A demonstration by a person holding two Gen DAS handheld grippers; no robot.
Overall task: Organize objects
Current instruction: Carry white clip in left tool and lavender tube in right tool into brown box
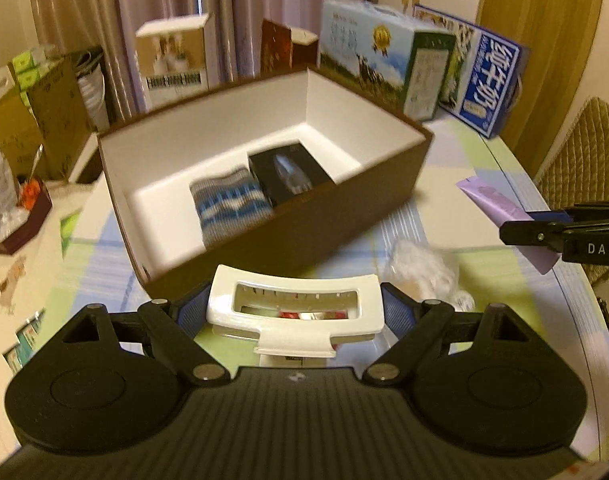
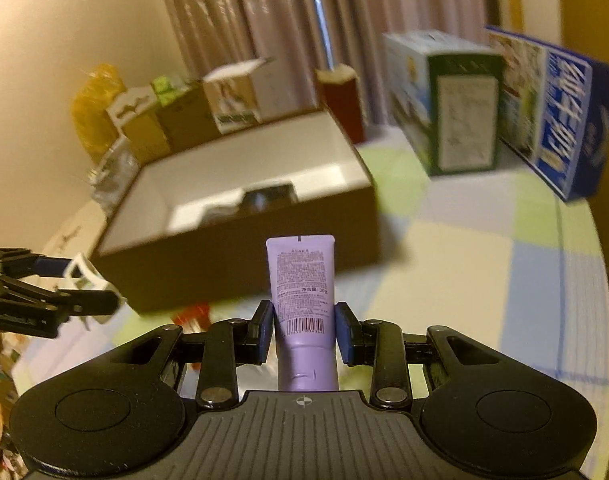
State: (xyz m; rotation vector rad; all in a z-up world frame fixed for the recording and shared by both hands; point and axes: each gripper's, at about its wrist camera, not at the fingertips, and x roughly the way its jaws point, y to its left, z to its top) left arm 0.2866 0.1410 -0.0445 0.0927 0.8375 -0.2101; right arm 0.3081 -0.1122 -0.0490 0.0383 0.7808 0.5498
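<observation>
Left tongs [image 1: 294,312] clamped on white clip-like item [image 1: 294,308], right tongs [image 2: 304,330] clamped on purple tube [image 2: 302,280], brown box [image 1: 344,216] just beyond.

The box [image 1: 288,236] is brown outside, white inside. The sock [image 1: 230,206] is grey with blue-and-white stripes. The tube [image 2: 302,280] is lilac; the worktop [image 2: 464,264] is pastel-checked.

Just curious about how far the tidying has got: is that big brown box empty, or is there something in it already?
Not empty. The brown box is open on top and holds a striped knitted item and a small black box.
</observation>
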